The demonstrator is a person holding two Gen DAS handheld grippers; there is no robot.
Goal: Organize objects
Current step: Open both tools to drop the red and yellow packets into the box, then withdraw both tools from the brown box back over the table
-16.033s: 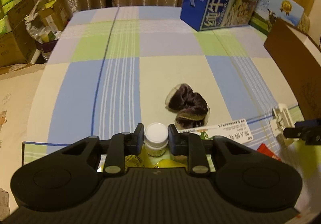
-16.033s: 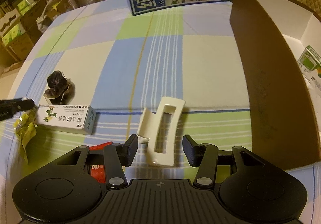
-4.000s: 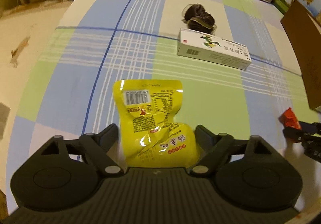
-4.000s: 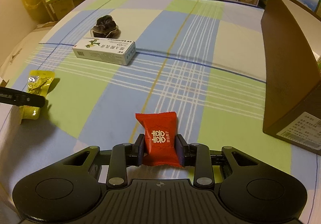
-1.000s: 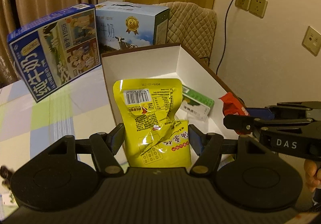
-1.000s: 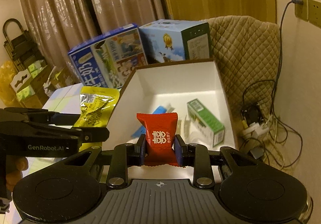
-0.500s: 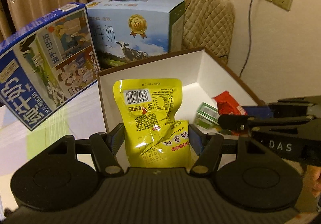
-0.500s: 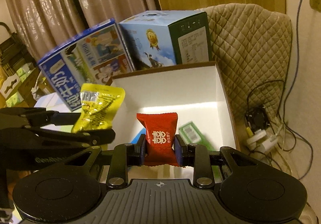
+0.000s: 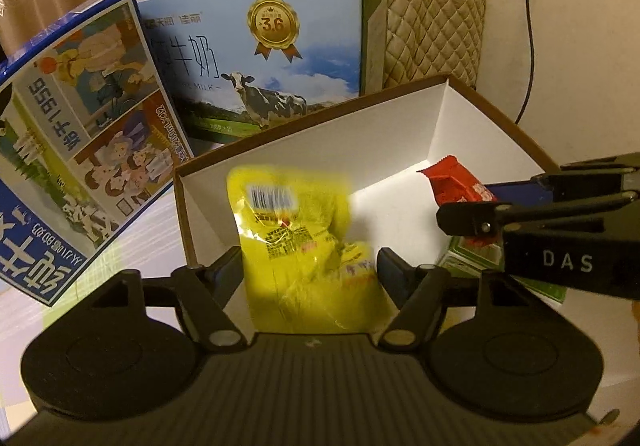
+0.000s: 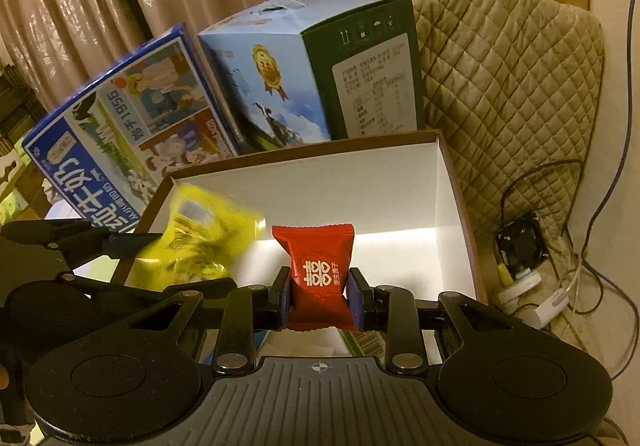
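Curtains, a quilted chair back and two milk cartons behind; nearest, a white-lined box [image 9: 432, 118] with a brown rim.

Left wrist view: left hand-held gripper [image 9: 310, 270] with jaws spread wide, clear of both edges of the yellow pouch [image 9: 304, 246]. Pouch blurred, apparently released and dropping — straight ahead of the fingers and below them, over the near-left corner of the box. Long axis pointing away from the camera, barcode end farthest. Right hand-held gripper [image 9: 460, 206] reaching in from the right, over the box's right half, clamped on a red packet [image 9: 452, 182]. Green carton [image 9: 476, 254] partly visible beneath it on the box floor.

Right wrist view: right hand-held gripper [image 10: 319, 296] clenched on the red packet [image 10: 318, 258], pads pinching its lower half, packet upright with its long axis running forward. Open box [image 10: 360, 190] directly ahead and below — packet already above the interior, so likely only a release needed, no more reach. Yellow pouch [image 10: 200, 238] blurred at the left wall of the box, just past the left hand-held gripper [image 10: 132, 242]. Left side nearer that wall, right side nearer the middle.
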